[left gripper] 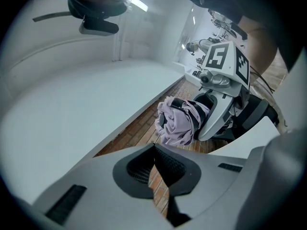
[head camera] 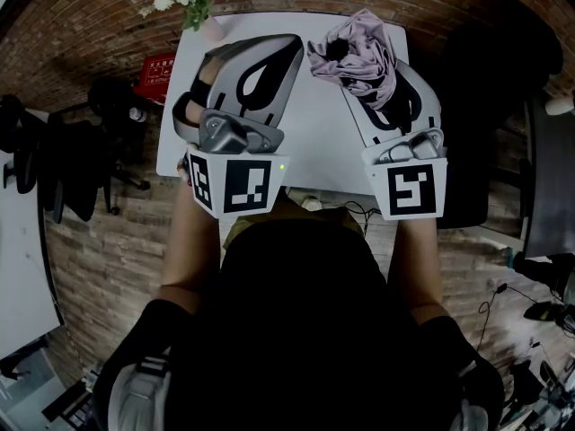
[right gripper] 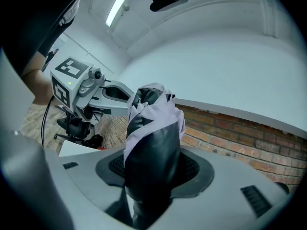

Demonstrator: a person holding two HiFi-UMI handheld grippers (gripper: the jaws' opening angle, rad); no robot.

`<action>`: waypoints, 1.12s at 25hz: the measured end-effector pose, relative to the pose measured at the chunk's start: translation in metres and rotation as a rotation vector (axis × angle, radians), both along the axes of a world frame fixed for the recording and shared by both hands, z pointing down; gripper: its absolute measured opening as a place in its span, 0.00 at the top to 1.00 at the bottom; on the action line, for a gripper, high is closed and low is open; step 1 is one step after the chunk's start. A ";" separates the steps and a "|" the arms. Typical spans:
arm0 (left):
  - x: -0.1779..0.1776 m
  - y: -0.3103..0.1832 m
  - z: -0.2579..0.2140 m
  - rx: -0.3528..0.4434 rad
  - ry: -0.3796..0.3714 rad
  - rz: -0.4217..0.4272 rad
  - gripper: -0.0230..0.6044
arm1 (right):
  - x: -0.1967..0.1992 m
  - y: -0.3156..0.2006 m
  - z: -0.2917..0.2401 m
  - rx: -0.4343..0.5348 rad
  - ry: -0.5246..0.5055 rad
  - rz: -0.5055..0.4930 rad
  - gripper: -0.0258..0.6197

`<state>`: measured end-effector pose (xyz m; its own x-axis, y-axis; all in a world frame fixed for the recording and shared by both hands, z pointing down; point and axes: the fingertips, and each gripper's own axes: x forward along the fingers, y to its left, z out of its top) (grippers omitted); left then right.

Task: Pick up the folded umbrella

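Slippage is the main worry: the right tool [right gripper: 153, 164] is clamped on the dark wrapped body of the folded umbrella [right gripper: 152, 123]. It holds it over the far right of the white surface [head camera: 314, 137], seemingly lifted off, and the loose lilac folds could slide under the pads or spill open if the hand swings. Right gripper view alone shows the pads biting the bundle; head view hides that under cloth, while left gripper view gives the umbrella side-on against brick, with the left tool [left gripper: 154, 150] closed on nothing.
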<state>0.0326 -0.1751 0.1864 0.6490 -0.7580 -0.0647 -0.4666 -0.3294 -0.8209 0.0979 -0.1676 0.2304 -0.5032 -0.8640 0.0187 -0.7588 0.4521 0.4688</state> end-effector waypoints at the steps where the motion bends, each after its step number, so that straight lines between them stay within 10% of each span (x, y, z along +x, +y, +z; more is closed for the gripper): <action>1: 0.000 0.000 0.000 -0.001 0.001 0.000 0.94 | 0.000 0.000 0.000 0.001 0.001 0.000 0.60; 28: 0.001 -0.003 0.002 -0.014 0.005 -0.010 0.94 | 0.002 0.000 -0.001 0.015 0.007 0.012 0.60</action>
<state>0.0340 -0.1784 0.1879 0.6408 -0.7656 -0.0571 -0.4739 -0.3359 -0.8140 0.0997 -0.1679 0.2296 -0.4924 -0.8703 0.0094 -0.7609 0.4357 0.4808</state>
